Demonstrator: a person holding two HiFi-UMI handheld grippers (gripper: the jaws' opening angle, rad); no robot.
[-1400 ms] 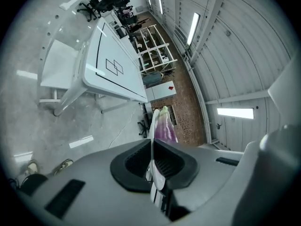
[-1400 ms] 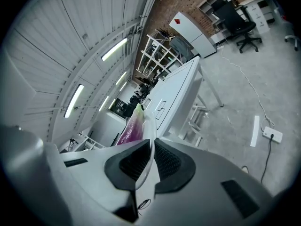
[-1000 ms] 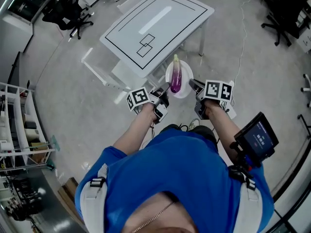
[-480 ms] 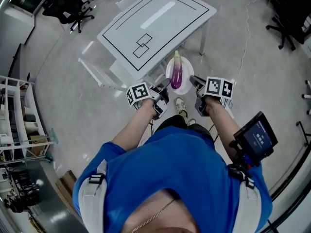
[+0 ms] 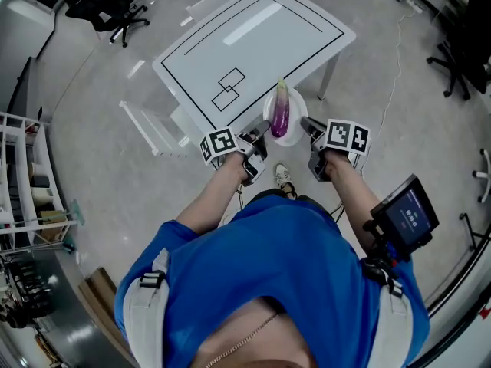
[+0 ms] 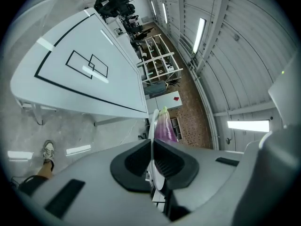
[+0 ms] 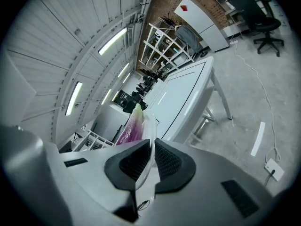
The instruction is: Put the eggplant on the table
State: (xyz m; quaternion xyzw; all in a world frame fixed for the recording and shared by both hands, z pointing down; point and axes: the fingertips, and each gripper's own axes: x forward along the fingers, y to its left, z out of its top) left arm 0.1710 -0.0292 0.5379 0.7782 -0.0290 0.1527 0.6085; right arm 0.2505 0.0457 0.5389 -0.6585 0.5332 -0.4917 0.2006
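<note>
Riding lengthwise on a white plate [image 5: 295,133], the eggplant [image 5: 281,117] sits purple and steady, its pale green tip pointing toward the table [image 5: 253,44]. The plate hangs in the air right at the table's near edge, not yet set down.

The left gripper [image 5: 259,138] is clamped on the plate's left rim. Its own view shows the thin edge [image 6: 151,126] running straight between the pressed pads, with the eggplant [image 6: 164,126] just beyond. The right gripper [image 5: 305,125] mirrors it on the opposite rim [image 7: 150,131], jaws nipped tight on the edge and the eggplant [image 7: 133,126] beside it.

Two grips on opposite sides make sense. The eggplant is round and would likely roll if the plate tipped, so a hold on both rims levels it out.

The table top shows only black marked lines and two overlapping squares. By my read the carry is nearly done. What's left is to bring the plate over the top, lower it flat with both sides together, then let go.
</note>
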